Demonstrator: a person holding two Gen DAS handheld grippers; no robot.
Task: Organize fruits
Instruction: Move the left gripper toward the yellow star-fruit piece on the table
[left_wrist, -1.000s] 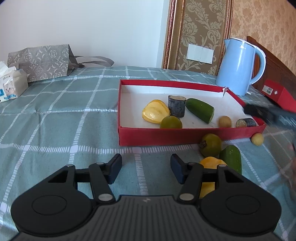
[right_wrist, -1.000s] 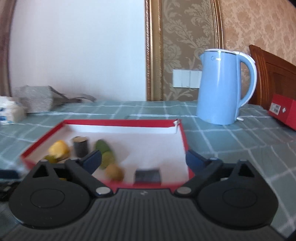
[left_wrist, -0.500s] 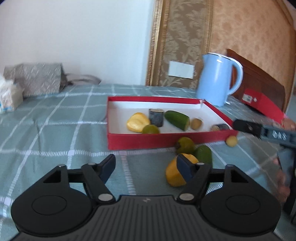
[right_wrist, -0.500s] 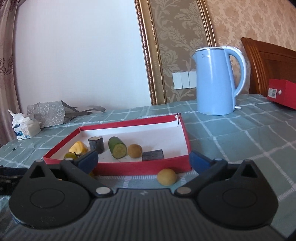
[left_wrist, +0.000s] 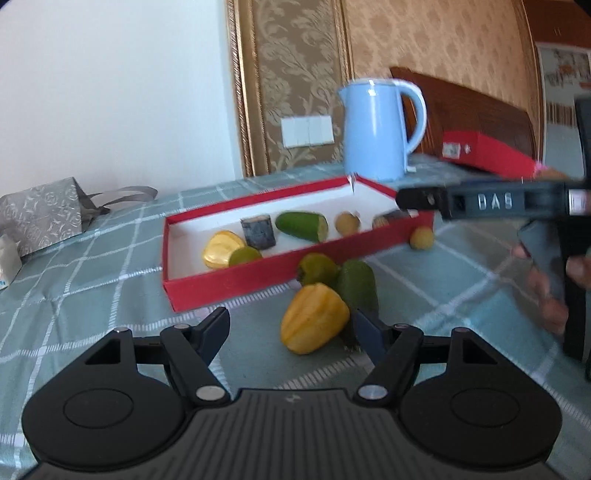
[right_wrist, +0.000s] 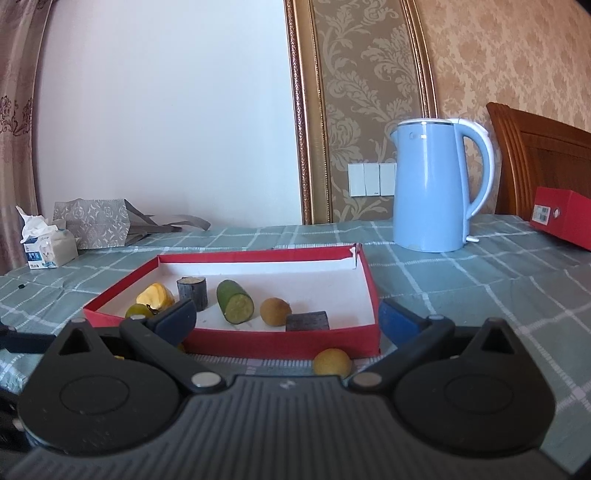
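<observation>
Both tongs are held spread: the left tongs around a yellow fruit, the right tongs before the red tray.

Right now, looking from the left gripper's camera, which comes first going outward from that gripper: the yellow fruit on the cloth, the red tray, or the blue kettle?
1. Yellow fruit: just ahead of the left gripper, toward its right finger.
2. Red tray: behind the fruit, mid-table.
3. Blue kettle: farthest, beyond the tray's far corner by the wall.
</observation>
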